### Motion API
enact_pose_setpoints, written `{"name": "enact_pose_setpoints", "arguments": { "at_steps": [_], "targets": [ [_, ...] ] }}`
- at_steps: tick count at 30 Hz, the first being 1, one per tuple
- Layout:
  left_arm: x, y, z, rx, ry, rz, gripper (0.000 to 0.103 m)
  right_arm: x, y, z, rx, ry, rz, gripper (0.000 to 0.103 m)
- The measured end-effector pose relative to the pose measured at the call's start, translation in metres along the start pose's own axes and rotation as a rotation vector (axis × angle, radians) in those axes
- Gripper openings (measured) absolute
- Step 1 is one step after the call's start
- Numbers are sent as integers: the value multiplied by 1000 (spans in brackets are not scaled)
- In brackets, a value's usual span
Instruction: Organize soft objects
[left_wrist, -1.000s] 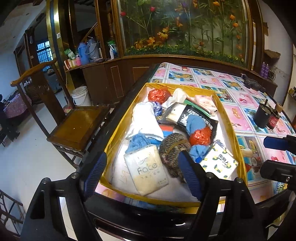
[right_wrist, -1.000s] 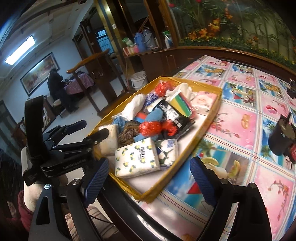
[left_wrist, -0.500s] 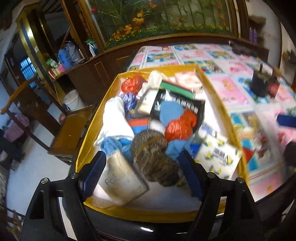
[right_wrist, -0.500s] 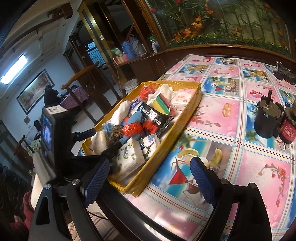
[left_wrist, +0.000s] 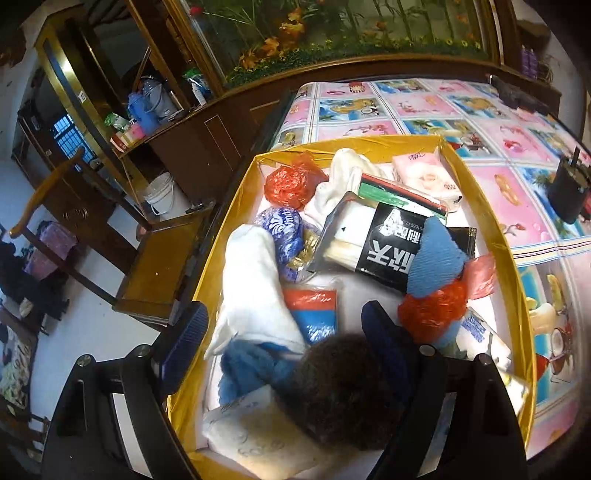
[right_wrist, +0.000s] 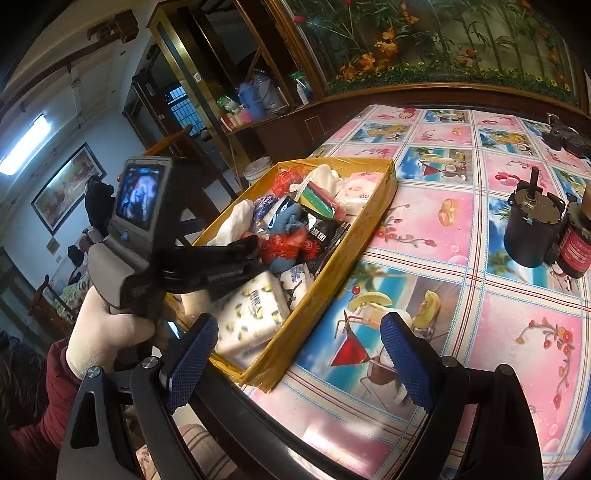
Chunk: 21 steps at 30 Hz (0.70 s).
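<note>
A table with a pink and blue picture cloth (right_wrist: 424, 236) stands before a dark wood cabinet with flowers behind glass. Near its edge sits a yellow tray (left_wrist: 491, 236) full of soft things: a white cloth (left_wrist: 255, 280), red plastic bags (left_wrist: 291, 181), a black packet (left_wrist: 384, 243), a blue knit piece (left_wrist: 436, 262) and a lemon-print tissue pack (right_wrist: 255, 314). The left gripper (left_wrist: 280, 339) hangs over the near end of the tray, its jaws opening, the pads wide apart and touching nothing; a brown woolly ball (left_wrist: 340, 384) lies between them. The right gripper (right_wrist: 299, 354) is spread wide above the table edge beside the tray corner, holding nothing. A white-gloved hand (right_wrist: 107, 332) holds the left tool
</note>
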<state>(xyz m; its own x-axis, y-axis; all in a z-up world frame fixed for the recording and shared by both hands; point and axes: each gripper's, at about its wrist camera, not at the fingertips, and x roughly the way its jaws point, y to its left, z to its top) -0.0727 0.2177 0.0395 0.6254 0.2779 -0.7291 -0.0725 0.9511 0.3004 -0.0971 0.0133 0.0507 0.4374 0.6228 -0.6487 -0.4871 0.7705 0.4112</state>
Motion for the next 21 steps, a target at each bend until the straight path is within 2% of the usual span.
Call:
{"name": "enact_pose_setpoints", "arguments": {
  "at_steps": [2,5,7,9,10,12,13,14,16,18,21],
  "targets": [
    [-8,6,-4,-27,-25,-18,86,3,-2,0,9,3,1,92],
    [-30,7,2,-64,-107,-123,86,8,-3,-2,24,9,13,92],
    [-41,-7,12,-31,-160,-173,86,11,-4,-2,31,10,12,92],
    [-41,-25,21,31,-163,-207,86,11,-5,-2,36,6,6,92],
    [-36,-36,26,74,-152,-197,86,9,-7,-2,42,0,2,92],
    [-18,-48,29,120,-91,-78,86,5,-10,-2,52,-9,-5,92],
    [-5,-46,30,114,-44,-9,86,4,-11,-2,55,-12,-8,92],
    [2,-39,30,88,-19,11,86,1,-13,-2,58,-17,-11,92],
    [6,-21,25,10,5,-1,86,-2,-17,-4,59,-20,-11,92],
    [3,-10,21,-20,-2,-12,86,0,-19,-6,63,-14,-10,93],
    [-23,4,15,-76,-79,-66,86,9,-17,-7,62,12,5,93]
  ]
}}
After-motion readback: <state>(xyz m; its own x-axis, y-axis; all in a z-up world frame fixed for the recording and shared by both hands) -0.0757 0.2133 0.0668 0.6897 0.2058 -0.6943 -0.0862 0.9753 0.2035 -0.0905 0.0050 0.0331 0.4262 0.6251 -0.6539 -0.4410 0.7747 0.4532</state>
